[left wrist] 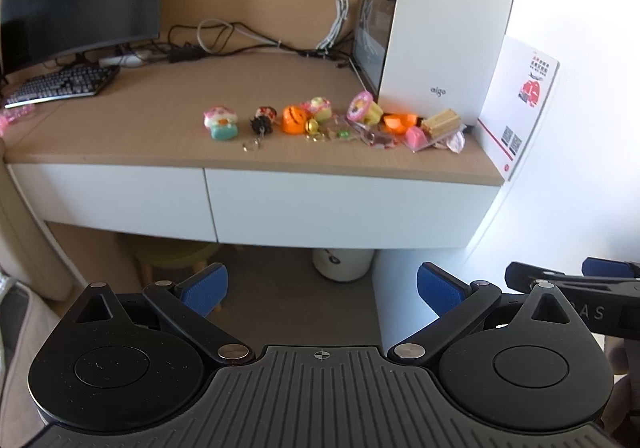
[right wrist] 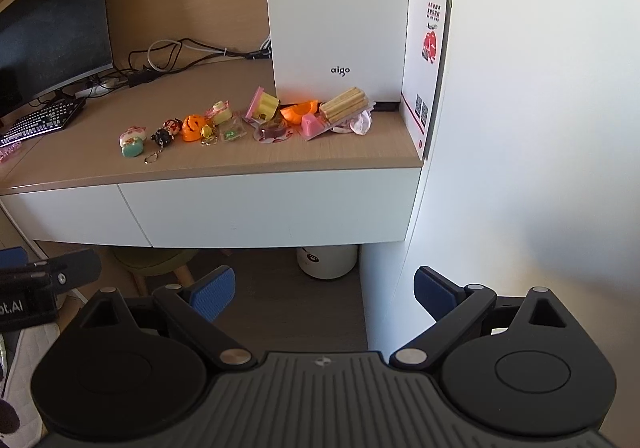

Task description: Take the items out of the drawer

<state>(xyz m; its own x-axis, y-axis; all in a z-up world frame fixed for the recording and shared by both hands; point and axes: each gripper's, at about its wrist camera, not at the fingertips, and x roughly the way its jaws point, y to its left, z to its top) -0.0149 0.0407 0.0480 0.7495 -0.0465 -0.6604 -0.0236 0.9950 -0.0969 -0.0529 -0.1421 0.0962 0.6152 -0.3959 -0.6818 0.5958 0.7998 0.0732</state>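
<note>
While both drawers sit shut, you look to be either at the start or already finished; I cannot tell which.

- Tabletop (left wrist: 120,144): wood surface, carries all below.
- White tower case (right wrist: 340,8): stands at the right rear, marked "aigo".
- Right drawer (right wrist: 264,204): plain white front, no handle visible, directly under the trinkets. Your next move, if opening, calls for a grip beneath its lower edge.
- White placard (right wrist: 426,60): against the wall, red graphic, QR codes, text too small to read.
- Left tool (left wrist: 320,294): spread wide, empty, held well back from the drawer.
- Right tool (right wrist: 324,294): likewise wide and empty.
- Row of trinkets (right wrist: 192,128): keychains and toys along the tabletop.
</note>
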